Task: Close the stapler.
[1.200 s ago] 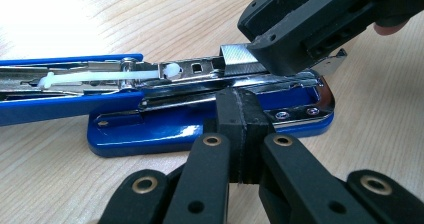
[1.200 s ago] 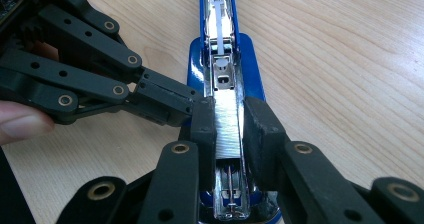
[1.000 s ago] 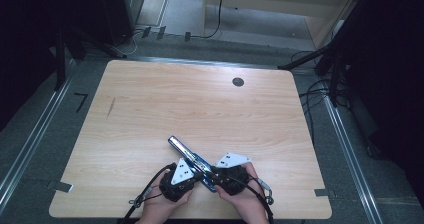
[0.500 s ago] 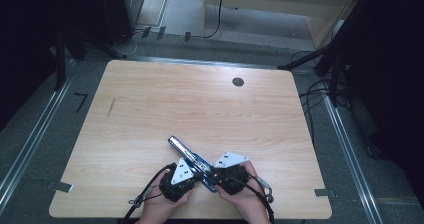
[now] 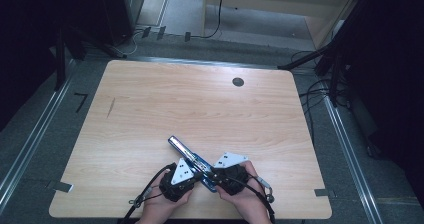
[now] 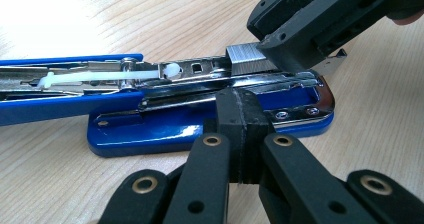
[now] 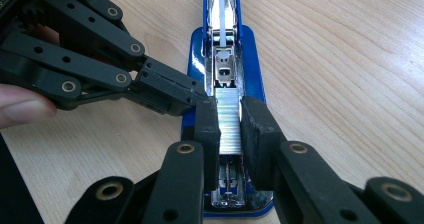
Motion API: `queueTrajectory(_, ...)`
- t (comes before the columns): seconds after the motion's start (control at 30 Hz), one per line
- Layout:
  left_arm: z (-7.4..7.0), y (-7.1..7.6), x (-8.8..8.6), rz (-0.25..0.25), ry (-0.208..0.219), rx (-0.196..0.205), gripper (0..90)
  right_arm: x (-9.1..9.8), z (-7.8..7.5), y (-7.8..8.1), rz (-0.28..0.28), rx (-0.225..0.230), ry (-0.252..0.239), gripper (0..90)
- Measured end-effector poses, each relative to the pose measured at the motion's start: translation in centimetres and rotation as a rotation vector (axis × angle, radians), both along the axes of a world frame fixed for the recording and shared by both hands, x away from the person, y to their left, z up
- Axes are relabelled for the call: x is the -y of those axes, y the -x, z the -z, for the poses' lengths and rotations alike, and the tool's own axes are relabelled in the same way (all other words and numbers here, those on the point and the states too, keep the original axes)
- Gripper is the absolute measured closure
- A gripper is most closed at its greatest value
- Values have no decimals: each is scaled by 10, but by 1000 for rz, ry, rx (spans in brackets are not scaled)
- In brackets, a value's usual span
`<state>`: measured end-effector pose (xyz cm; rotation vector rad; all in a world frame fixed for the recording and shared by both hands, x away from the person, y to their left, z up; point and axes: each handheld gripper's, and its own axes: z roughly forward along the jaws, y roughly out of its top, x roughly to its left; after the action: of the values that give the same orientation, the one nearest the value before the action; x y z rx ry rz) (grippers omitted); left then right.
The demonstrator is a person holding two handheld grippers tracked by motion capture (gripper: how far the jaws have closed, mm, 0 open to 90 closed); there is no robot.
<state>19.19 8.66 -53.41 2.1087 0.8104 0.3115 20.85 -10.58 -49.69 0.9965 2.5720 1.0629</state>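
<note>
Risk: staple strip (image 7: 229, 115), clamped between right gripper (image 7: 229, 121) jaws over the open blue stapler (image 6: 200, 126) near table's front edge, may skew or break apart; left gripper (image 6: 243, 134) pinched shut against stapler's rail.

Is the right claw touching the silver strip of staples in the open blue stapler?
Touching. In the right gripper view the right claw has both black jaws pressed against the sides of the silver staple strip over the blue stapler.
</note>
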Motion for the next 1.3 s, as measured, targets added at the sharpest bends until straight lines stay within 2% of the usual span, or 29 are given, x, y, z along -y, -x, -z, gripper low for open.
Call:
queueTrajectory(0.67,0,0,0,0,-1,2,900,2,1,0,6,-6,-21,800)
queueTrajectory(0.9,0,0,0,-1,-1,3,900,1,1,1,0,7,-1,795)
queueTrajectory(1.03,0,0,0,1,-2,3,900,0,2,1,5,-5,10,755)
queueTrajectory(1.23,0,0,0,0,-1,2,900,1,4,1,5,-10,-10,749)
queueTrajectory(1.3,0,0,0,0,-2,2,900,3,1,1,15,-13,-41,753)
